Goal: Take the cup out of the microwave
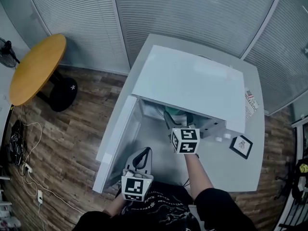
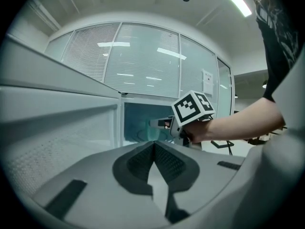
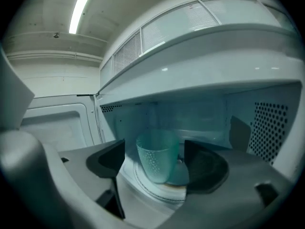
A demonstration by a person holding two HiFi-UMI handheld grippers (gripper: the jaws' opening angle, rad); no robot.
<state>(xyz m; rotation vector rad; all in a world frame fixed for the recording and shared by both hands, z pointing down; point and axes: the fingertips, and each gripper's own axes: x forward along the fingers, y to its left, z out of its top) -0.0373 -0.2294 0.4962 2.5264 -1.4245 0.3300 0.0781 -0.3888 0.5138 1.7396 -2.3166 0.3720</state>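
- While door stands open, cup sits inside microwave, ungrasped.
- Right tool spread wide before cup, no contact; left tool clenched, empty.
- Remaining: grip, withdraw.

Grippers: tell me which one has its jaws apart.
The right gripper: its jaws stand wide, framing the cup inside the microwave without touching it. The left gripper has its jaws closed together, empty.

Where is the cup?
In the right gripper view, the cup stands upright on the turntable inside the open microwave, just ahead of the right gripper's open jaws.
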